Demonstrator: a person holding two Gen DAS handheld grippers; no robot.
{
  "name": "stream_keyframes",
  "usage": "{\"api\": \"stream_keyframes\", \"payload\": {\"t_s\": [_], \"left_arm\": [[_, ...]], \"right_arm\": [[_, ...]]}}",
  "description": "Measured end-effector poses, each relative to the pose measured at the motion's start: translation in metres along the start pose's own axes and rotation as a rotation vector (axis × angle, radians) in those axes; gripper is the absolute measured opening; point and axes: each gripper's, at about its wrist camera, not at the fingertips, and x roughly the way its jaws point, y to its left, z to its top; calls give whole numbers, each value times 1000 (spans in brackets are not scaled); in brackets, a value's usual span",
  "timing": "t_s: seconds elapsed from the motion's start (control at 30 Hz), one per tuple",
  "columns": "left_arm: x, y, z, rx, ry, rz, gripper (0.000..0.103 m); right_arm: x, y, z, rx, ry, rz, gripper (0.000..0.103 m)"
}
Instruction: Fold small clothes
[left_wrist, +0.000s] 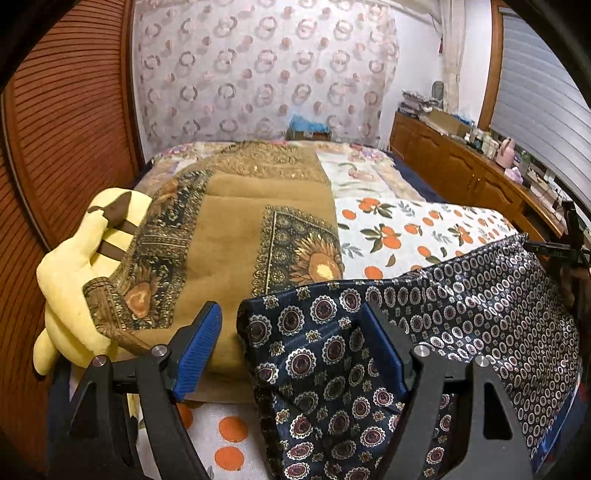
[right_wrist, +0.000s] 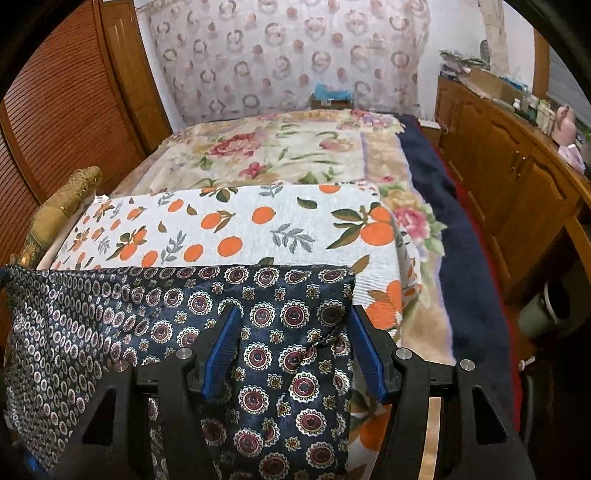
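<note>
A dark navy garment with a medallion print (left_wrist: 388, 332) lies on the near part of the bed, over an orange-print white cloth (left_wrist: 417, 229). My left gripper (left_wrist: 291, 343) is open, its blue pads either side of the garment's left corner. In the right wrist view the same garment (right_wrist: 229, 325) spreads to the left, and my right gripper (right_wrist: 295, 343) is open with its pads straddling the garment's right corner. The orange-print cloth (right_wrist: 240, 225) lies beyond it. Whether the pads touch the fabric is unclear.
A brown sunflower-pattern blanket (left_wrist: 236, 229) and a yellow plush toy (left_wrist: 77, 273) lie at the left. A floral quilt (right_wrist: 280, 147) covers the far bed. A wooden cabinet (right_wrist: 517, 177) runs along the right, a slatted wooden door (left_wrist: 74, 122) on the left.
</note>
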Motion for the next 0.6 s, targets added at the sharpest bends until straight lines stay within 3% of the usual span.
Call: {"api": "stream_keyframes", "payload": {"t_s": [0.03, 0.1, 0.13, 0.17, 0.23, 0.27, 0.4, 0.6], "left_arm": [[1, 0, 1, 5, 2, -5, 73], [4, 0, 1, 20, 14, 1, 52], [5, -1, 1, 26, 18, -3, 48], [5, -2, 1, 33, 17, -17, 35], [4, -4, 0, 48, 14, -42, 21], [3, -6, 1, 57, 11, -46, 12], [-10, -16, 6, 99, -26, -45, 6], [-38, -23, 43, 113, -141, -30, 6]], "right_arm": [[3, 1, 2, 0, 2, 4, 62], [5, 1, 1, -11, 5, 1, 62], [5, 2, 2, -21, 1, -1, 61], [4, 6, 0, -30, -4, -3, 56], [2, 9, -2, -44, -7, -7, 33], [-1, 12, -4, -50, -3, 1, 14], [-8, 24, -8, -114, -27, 8, 6], [-50, 31, 6, -101, -187, -11, 5]]}}
